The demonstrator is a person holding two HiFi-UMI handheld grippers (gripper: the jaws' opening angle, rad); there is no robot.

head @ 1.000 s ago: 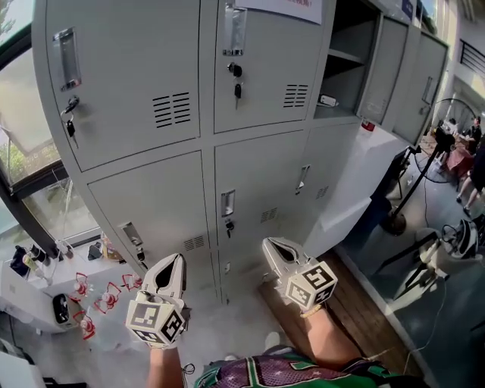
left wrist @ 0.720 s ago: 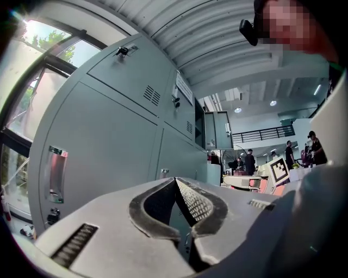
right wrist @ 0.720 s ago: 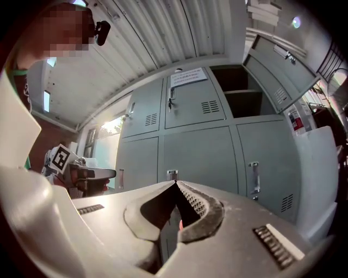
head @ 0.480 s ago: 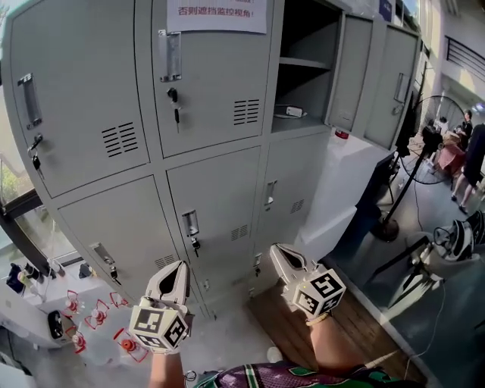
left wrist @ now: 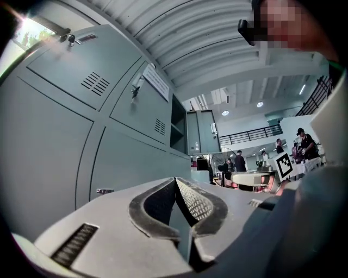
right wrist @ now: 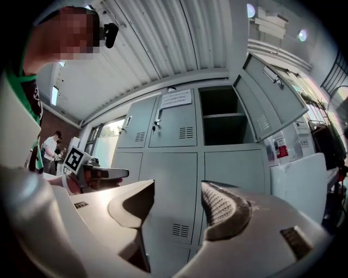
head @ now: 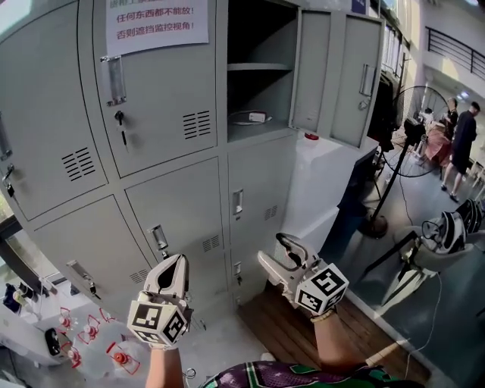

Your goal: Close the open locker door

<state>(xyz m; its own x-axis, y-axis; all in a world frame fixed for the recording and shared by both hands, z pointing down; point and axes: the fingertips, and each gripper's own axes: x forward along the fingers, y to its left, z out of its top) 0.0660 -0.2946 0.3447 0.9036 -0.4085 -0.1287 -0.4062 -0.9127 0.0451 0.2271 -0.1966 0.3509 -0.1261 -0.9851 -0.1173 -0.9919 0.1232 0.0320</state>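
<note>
We held both grippers low in front of the grey lockers (head: 174, 208). The left gripper (head: 177, 264) had its jaws pressed together on nothing. The right gripper (head: 273, 248) had just been opening its jaws, which stood apart with nothing between them. The open locker door (head: 350, 79) stood swung out to the right of its dark upper compartment (head: 258, 45), well above both grippers and untouched. A small white device (head: 256, 117) lay on the compartment's floor, and a printed notice (head: 158, 20) hung on the neighbouring door.
</note>
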